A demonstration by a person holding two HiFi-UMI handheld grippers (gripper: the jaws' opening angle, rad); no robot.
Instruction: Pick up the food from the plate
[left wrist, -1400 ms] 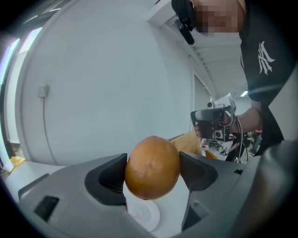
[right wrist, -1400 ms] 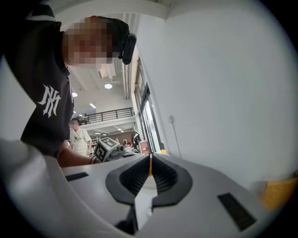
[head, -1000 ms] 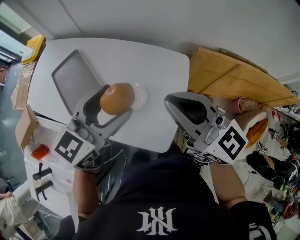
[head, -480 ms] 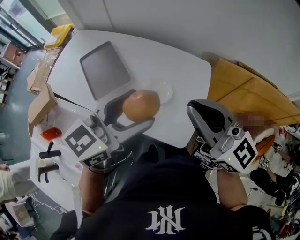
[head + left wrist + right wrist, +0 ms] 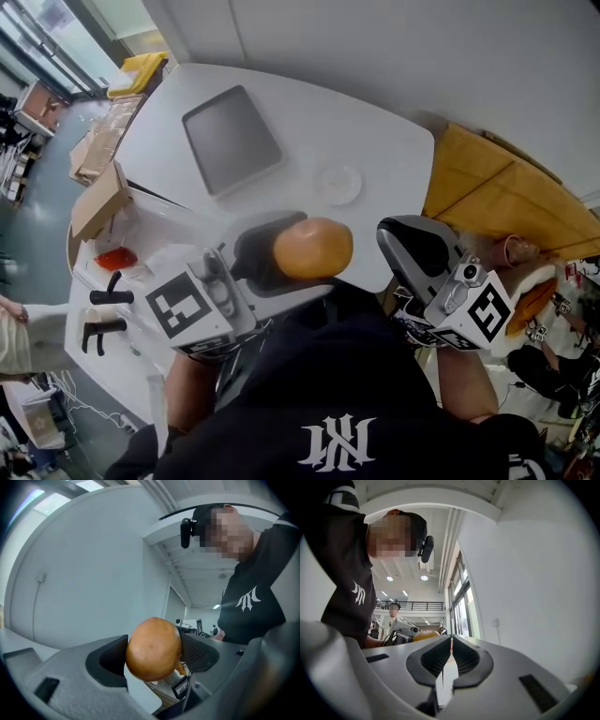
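On table [image 5: 375, 141]: tray [image 5: 232, 139] left of plate [image 5: 338, 184] — food [image 5: 313, 248] nearer, off plate.

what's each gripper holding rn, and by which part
The left gripper holds the round orange-brown food, jaws pressing on its two opposite sides across the middle. The right gripper is shut and holds nothing.

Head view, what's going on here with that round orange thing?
A person holds a gripper in each hand. The left gripper is clamped on the round orange food, held in the air near their body, away from the small clear plate, which sits empty on the white table. The right gripper is shut and empty.
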